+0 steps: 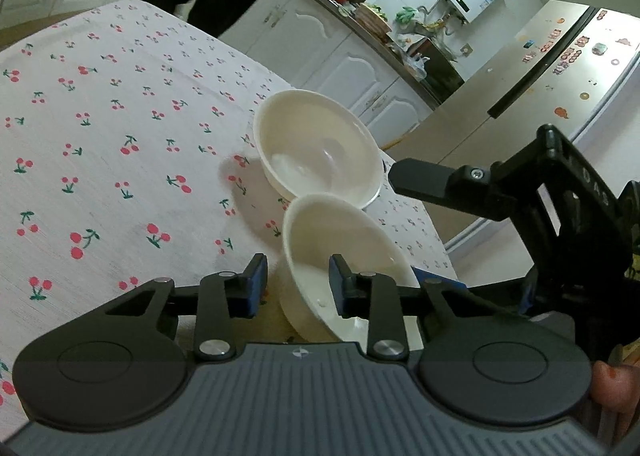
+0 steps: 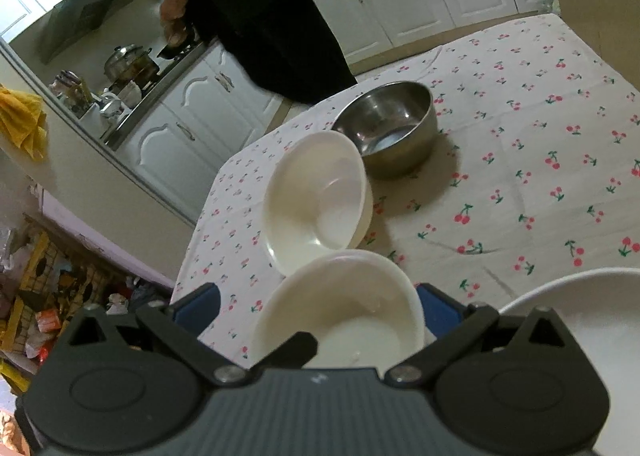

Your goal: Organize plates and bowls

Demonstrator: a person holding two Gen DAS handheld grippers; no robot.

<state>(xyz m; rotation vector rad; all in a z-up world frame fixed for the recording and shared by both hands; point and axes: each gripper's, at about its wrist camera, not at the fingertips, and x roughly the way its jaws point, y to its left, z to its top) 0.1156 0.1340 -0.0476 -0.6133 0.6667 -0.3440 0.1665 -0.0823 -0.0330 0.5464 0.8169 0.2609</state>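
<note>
Two white bowls sit near the table's corner. The near bowl (image 1: 352, 252) has its left wall between my left gripper's (image 1: 298, 284) blue pads. One pad is inside the bowl and the other outside, with a small gap showing, so the gripper is open. My right gripper (image 2: 318, 306) stands open and wide around the same near bowl (image 2: 340, 312), with cloth visible beside its left pad. In the left wrist view, one of its black fingers (image 1: 424, 177) reaches in from the right. The far white bowl (image 1: 316, 147) (image 2: 316, 195) lies just beyond, touching the near bowl's rim.
A steel bowl (image 2: 388, 127) stands farther along the cherry-print tablecloth (image 2: 540, 135). A large white dish rim (image 2: 580, 296) shows at the bottom right. A person in black (image 2: 248, 7) stands at the table's far side. The table edge (image 2: 200, 240) drops off left of the bowls.
</note>
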